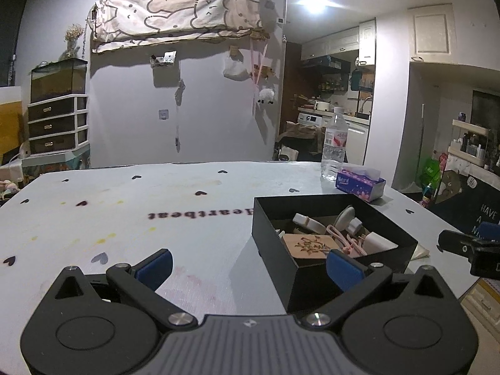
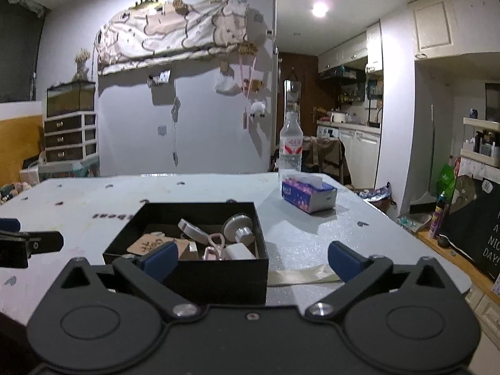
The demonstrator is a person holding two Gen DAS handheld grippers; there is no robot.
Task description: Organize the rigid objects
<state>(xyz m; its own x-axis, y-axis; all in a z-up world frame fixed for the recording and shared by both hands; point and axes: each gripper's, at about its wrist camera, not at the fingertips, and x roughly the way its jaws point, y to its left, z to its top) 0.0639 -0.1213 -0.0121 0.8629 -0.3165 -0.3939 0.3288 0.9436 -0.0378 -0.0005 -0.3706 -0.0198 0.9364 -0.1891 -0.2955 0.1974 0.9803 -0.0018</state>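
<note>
The black box (image 2: 200, 250) sits on the pale table (image 1: 156, 218), toward its right half, and already holds the small rigid objects: 1 wooden coaster (image 2: 147, 243) with a leaf pattern lying flat in the near-left corner, 1 pink clip (image 2: 214, 248), 1 round suction-style hook (image 2: 239, 225), 1 white charger-like block (image 2: 239, 251), and 1 grey-white oblong piece (image 2: 193, 229) leaning toward the back. There may be more under these — the pile hides its lower layer.

The relation that matters: the box lies straight ahead of the right gripper (image 2: 250, 261) and just below it, with the near wall running across the view between the 2 blue pads and partly behind the left one. From the left gripper (image 1: 248, 267) the same box (image 1: 328, 243) lies ahead and to the right, one corner pointing at it. The right hand is judged the nearer and squarer to the opening.

Both grippers stand wide apart with nothing between their pads. The right gripper's tip (image 1: 468, 245) shows at the edge of the left view, beside the box's right wall.

Outward from the box: 1 flat pale strip (image 2: 300, 276) lies on the table touching the box's right side, possibly the last thing to place. Farther back stand 1 tissue pack (image 2: 307, 193) and 1 water bottle (image 2: 290, 147), well apart from the box. No other loose small object shows on the tabletop, so the sorting looks nearly finished.
</note>
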